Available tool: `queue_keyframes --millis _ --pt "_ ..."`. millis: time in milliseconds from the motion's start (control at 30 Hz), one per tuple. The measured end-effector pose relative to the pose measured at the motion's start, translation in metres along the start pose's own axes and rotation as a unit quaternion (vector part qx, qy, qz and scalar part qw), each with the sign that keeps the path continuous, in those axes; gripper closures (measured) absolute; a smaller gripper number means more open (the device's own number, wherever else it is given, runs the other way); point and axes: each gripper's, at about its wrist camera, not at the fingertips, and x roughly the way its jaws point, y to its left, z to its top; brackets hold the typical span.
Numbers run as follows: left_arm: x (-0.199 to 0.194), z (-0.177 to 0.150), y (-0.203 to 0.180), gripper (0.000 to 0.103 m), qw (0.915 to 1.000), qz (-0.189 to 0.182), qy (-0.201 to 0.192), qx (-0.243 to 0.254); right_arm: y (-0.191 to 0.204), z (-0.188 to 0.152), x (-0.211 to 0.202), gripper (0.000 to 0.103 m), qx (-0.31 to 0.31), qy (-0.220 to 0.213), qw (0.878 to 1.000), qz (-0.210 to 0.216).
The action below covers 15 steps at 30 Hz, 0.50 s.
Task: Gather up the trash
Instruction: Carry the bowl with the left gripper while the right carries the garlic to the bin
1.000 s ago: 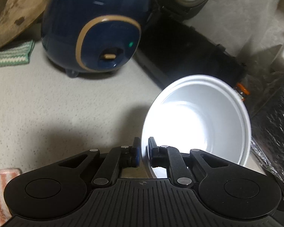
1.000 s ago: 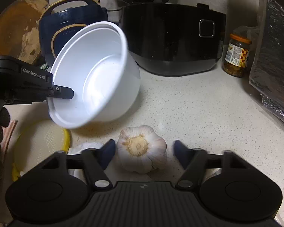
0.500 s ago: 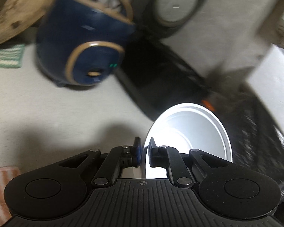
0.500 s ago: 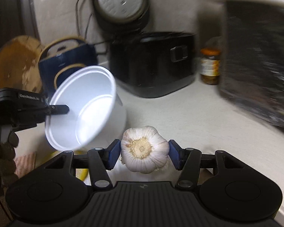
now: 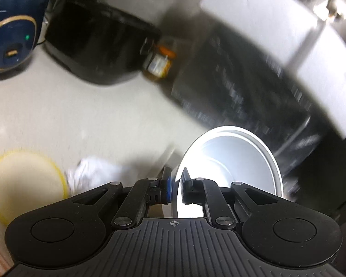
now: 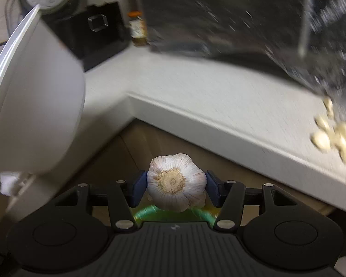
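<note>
Two views, each catching what the other is missing. Nearest in the right wrist view: right gripper [image 6: 176, 188] clamping a garlic bulb [image 6: 177, 182] between its blue pads, root end facing the camera, hanging beyond the white counter edge [image 6: 219, 133] over a brown floor, with a green ring just below the bulb. Showing only here, at the right edge of the frame: a cluster of peeled garlic cloves [image 6: 334, 136] lying on the counter by a black plastic bag [image 6: 219, 16]. Filling the left side: the outer wall of a white bowl [image 6: 34, 115], tilted.

Nearest in the left wrist view: left gripper [image 5: 175, 188] pinching narrowly on that white bowl's [image 5: 230, 161] rim, its empty inside facing the lens at lower centre. Appearing only here, lower left: a yellow-rimmed lid [image 5: 23, 184] and a crumpled white tissue [image 5: 92, 173] lying on the counter. Farther up, blurred: a black cooker [image 5: 99, 46], a small jar [image 5: 159, 62] beside it, and a navy appliance [image 5: 11, 32] at upper left.
</note>
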Motion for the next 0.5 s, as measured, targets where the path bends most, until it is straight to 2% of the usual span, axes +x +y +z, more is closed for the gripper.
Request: queue_keyframes --millis 133,300,400,500 --pt "0.023 -0.028 -0.007 0.091 0.9987 0.03 0.038 -0.017 -0.021 -0.01 0.006 0.048 -0.011 0.021 1.0 -0.001" --pt "0.037 -0.037 -0.012 0.091 0.9948 0.082 0.027 -0.054 -0.051 -0.024 0.009 0.048 -0.018 0.038 0.999 0.002" --pt "0.038 -0.04 -0.019 0.091 0.9928 0.112 0.018 -0.037 -0.066 -0.032 0.009 0.048 -0.02 0.04 0.999 0.008" --pt "0.051 -0.055 -0.024 0.091 0.9889 0.138 0.048 -0.024 -0.08 -0.041 0.018 0.048 -0.02 0.062 0.998 0.009"
